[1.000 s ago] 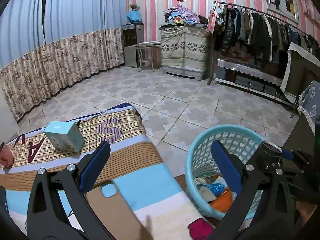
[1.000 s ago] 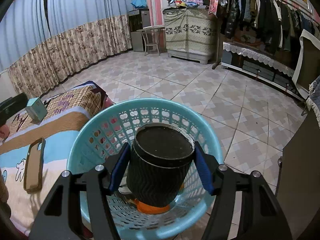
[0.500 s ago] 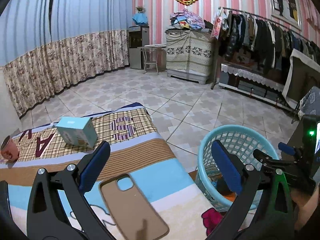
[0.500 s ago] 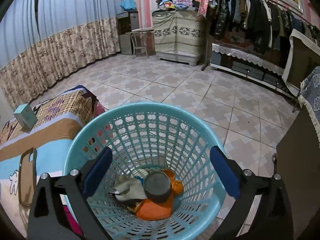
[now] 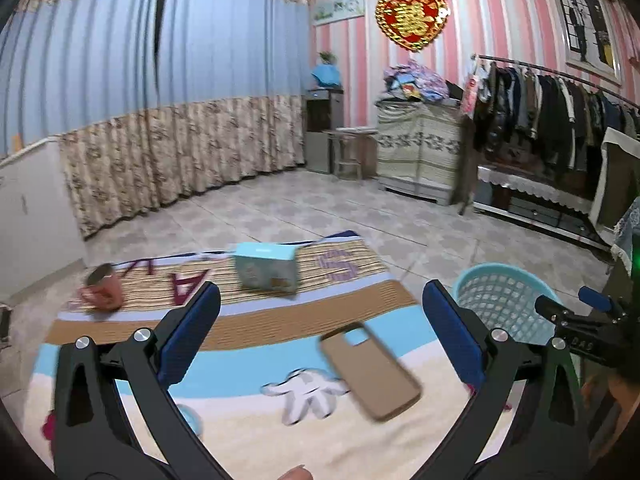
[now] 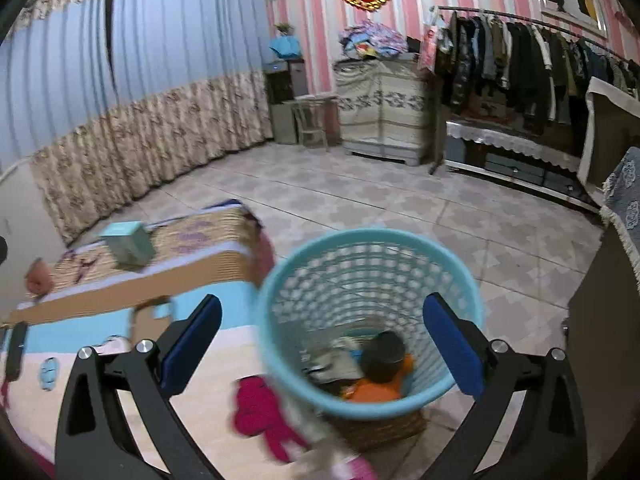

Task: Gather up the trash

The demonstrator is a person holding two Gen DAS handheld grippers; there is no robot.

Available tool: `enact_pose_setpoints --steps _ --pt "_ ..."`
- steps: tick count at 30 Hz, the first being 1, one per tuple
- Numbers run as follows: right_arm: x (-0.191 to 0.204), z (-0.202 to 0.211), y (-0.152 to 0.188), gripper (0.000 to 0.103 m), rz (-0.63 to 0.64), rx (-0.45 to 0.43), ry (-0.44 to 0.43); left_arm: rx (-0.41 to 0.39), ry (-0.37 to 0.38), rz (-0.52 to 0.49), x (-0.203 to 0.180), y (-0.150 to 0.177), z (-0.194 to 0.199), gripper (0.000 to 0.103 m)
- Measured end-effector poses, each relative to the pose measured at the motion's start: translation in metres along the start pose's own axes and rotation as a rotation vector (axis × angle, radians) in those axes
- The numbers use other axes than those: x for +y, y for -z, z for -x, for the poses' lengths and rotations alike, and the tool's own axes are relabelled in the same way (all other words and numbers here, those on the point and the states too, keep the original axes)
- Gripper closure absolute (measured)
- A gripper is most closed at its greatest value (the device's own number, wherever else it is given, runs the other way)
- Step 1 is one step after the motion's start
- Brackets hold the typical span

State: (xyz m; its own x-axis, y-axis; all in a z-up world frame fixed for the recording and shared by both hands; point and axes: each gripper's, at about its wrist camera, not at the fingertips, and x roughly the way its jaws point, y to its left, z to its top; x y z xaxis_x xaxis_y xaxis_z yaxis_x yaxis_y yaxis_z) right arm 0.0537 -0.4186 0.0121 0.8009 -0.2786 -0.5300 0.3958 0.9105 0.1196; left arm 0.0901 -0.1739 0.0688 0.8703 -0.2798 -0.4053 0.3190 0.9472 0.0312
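Holding both grippers wide open and empty, I have my left gripper over the patterned bed cover and my right gripper above the blue mesh basket, which stands on the floor tight against the bed's edge. The trash so far lies in the basket's bottom: a dark round cup resting on something orange, with pale paper beside it.

On the cover I see a teal box, a pinkish cup near the far left corner and a tan phone case lying flat between my left gripper's blue pads. My worry is choosing wrongly: I judge the phone case is no trash, yet it lies nearest my left jaws. The pinkish cup looks tilted or on its side, so a careless pinch could roll it off the edge. The basket is light and perched on a woven base; a knock from my right gripper might tip it.

Both views are smeared, so I cannot tell whether the cup is empty or what the box holds. The magenta shape by the basket may be print on the cover or a loose item; I cannot say. The basket's lower contents are partly hidden by its wall.
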Motion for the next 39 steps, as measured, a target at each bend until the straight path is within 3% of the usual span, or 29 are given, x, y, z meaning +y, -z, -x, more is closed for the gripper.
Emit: enact_pose_setpoints --steps 8,19,39 --pt "0.074 0.042 0.037 0.005 0.074 -0.033 -0.101 -0.006 -0.127 0.033 0.061 0.041 0.054 0.005" --pt "0.138 0.063 0.105 0.005 0.122 -0.007 -0.144 0.061 -0.262 0.058 0.11 0.109 0.069 0.005" --pt "0.156 0.093 0.118 0.005 0.158 -0.096 -0.113 0.067 -0.267 0.133 0.127 0.125 0.078 0.005"
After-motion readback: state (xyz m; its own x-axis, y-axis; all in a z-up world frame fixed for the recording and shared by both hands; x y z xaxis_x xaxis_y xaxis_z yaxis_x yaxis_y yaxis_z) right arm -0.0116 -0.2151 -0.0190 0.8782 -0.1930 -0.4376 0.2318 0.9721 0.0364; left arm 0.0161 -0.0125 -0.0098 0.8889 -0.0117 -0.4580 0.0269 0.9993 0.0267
